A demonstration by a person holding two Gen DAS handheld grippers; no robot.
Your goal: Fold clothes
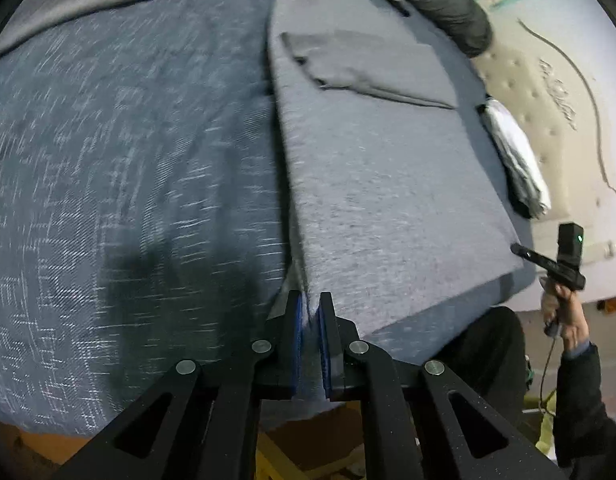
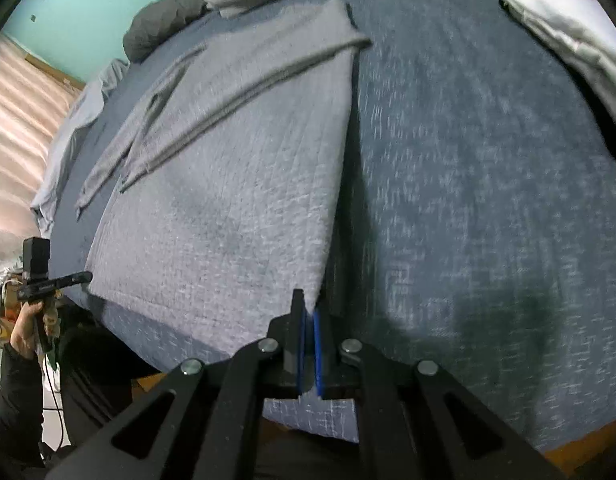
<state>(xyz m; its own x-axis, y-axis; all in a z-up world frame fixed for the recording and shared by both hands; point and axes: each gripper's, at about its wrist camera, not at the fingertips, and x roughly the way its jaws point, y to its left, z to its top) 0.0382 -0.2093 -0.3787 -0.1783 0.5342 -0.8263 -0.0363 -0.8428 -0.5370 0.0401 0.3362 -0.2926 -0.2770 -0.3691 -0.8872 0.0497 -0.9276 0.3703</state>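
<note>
Blue-padded left hand-held gripper (image 1: pixel 309 312) pinches the grey garment's (image 1: pixel 388 200) near hem corner; right hand-held gripper (image 2: pixel 310 312) clamps the opposite corner. Garment spreads toward 12 o'clock over the bed (image 1: pixel 127 160); white folded clothes (image 2: pixel 568 32) at 2 o'clock.

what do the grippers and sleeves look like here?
Left gripper and right gripper: matte black linkage arms with silver rivets, black fingers with blue pads. Each carries a small black camera block; one shows a green LED. Thin cables trail below. Sleeves are dark.
</note>
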